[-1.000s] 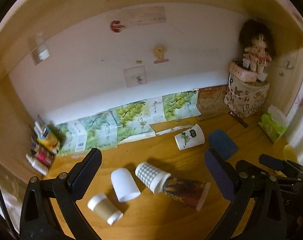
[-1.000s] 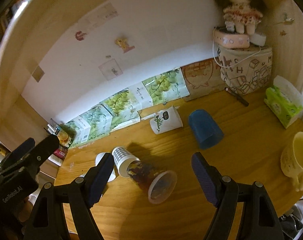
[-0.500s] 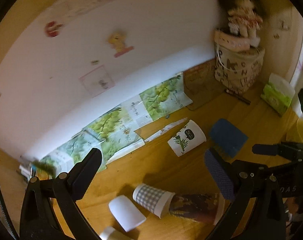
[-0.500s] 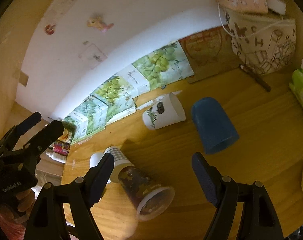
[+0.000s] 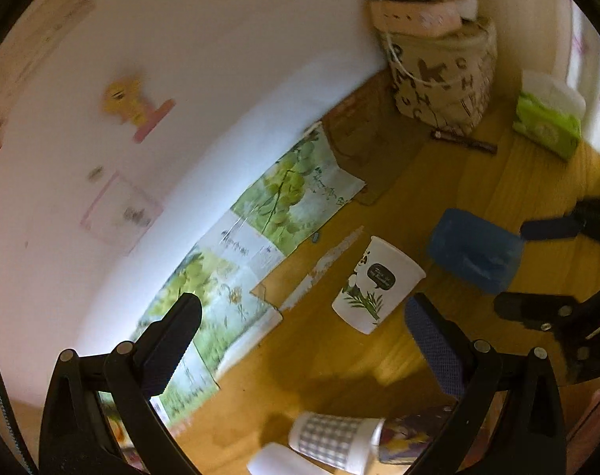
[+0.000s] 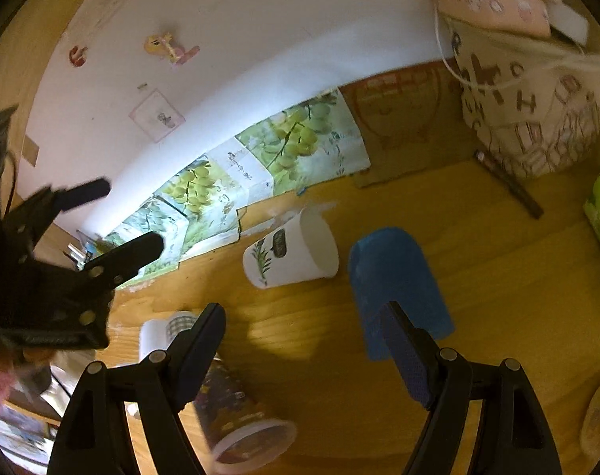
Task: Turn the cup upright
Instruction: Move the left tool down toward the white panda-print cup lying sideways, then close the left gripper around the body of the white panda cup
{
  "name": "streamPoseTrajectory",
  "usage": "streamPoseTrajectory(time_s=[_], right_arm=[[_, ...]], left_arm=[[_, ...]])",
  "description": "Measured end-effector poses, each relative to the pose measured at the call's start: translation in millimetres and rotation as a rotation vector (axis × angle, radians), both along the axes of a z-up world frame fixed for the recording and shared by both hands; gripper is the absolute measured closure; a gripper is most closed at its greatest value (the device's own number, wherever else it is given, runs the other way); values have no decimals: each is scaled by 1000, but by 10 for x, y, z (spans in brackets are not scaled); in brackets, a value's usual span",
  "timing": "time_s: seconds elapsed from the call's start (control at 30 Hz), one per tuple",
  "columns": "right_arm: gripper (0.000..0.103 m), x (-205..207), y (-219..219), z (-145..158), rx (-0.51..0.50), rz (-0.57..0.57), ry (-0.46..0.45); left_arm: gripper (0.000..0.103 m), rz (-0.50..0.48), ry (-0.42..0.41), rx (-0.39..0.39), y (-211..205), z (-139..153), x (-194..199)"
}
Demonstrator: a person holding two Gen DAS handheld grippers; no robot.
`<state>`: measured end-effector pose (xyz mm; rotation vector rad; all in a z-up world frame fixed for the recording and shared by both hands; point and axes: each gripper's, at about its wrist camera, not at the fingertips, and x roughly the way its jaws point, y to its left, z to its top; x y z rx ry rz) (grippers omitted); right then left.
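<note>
Several cups lie on their sides on the wooden desk [image 6: 498, 277]. A white paper cup with a plant print [image 5: 377, 285] [image 6: 290, 253] lies ahead of both grippers. A blue cup [image 5: 476, 251] [image 6: 397, 289] lies to its right. A dark printed cup [image 6: 236, 415] and a checked cup [image 5: 335, 437] lie nearer. My left gripper [image 5: 304, 348] is open and empty above the desk. My right gripper [image 6: 304, 348] is open and empty, its right finger over the blue cup.
Green grape-print boxes [image 6: 300, 146] line the white wall. A lettered fabric basket [image 6: 537, 107] stands at the back right, with a dark pen [image 6: 509, 186] by it. A green tissue pack [image 5: 547, 126] lies at the right. A plain white cup [image 5: 276, 465] lies at the bottom edge.
Both grippers have moved forward and tilted toward the white plant-print cup and the blue cup, which look larger. The near cups have slid to the bottom of both views.
</note>
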<state>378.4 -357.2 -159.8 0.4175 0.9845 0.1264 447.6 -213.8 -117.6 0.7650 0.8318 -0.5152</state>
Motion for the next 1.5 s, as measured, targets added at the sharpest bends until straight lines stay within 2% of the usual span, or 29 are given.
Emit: streamPoseTrajectory(time_s=[0.2, 0.4, 0.57, 0.8, 0.93, 1.27, 1.37, 1.5], right_arm=[[22, 5, 15, -7, -113, 40, -60], [22, -20, 45, -37, -178, 65, -84], [22, -70, 71, -58, -226, 78, -119], [22, -147, 114, -98, -290, 92, -161], [22, -163, 110, -122, -293, 86, -163], [22, -188, 108, -125, -280, 88, -175], [22, -194, 108, -128, -276, 90, -176], [22, -198, 104, -122, -270, 87, -174]], left_arm=[[1, -117, 66, 35, -127, -219, 107], [1, -217, 112, 23, -236, -414, 93], [1, -236, 162, 20, -285, -582, 175], [1, -274, 293, -5, -319, -879, 325], [1, -267, 339, 2, -350, -1032, 419], [1, -180, 415, 5, -453, -1272, 612], [4, -174, 417, 4, -475, -1301, 616], [14, -175, 420, 19, -532, -1347, 612]])
